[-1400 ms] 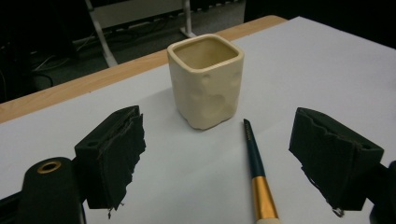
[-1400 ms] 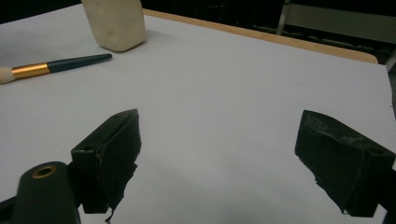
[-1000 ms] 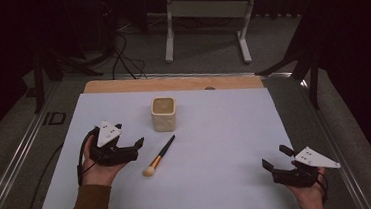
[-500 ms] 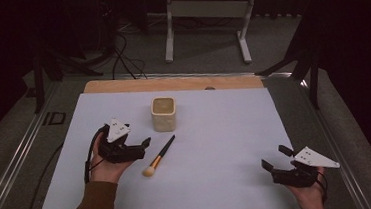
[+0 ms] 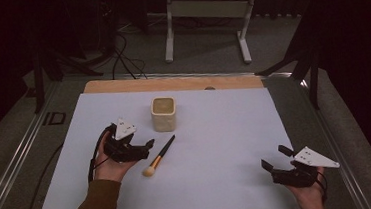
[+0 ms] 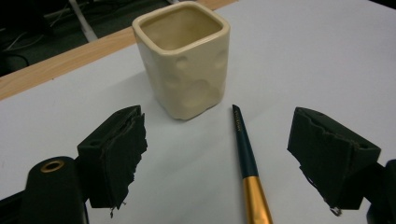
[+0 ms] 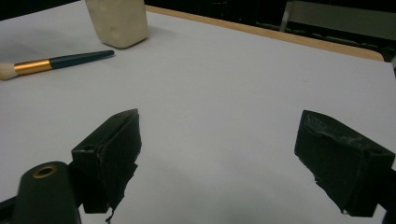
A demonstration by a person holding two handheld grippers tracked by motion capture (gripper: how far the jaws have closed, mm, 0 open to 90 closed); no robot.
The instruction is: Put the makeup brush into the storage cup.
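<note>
In the high view, the left gripper (image 5: 144,147) sits left of centre, held in a hand (image 5: 109,163) that comes up from the bottom edge. Its jaws stand apart and hold nothing; they point toward the brush (image 5: 159,155), which lies just right of them on the white sheet (image 5: 226,131), bristles toward the lower left, handle toward the upper right. The cup (image 5: 164,113) stands upright just above the brush tip, apart from it. The right gripper (image 5: 274,162) rests at the lower right, well apart from the brush, jaws spread and bare.

In the left gripper view, the two black jaws rise from the lower corners, wide apart. Between them the brush (image 6: 246,163) runs from the bottom edge up to centre, its gold band lowest, its dark handle above. The cup (image 6: 184,58) fills the upper middle, near the handle's tip.

In the right gripper view, the jaws stand wide over bare sheet (image 7: 224,93). The brush (image 7: 56,63) lies at the upper left, with the cup (image 7: 119,21) at the top edge beside it.
</note>
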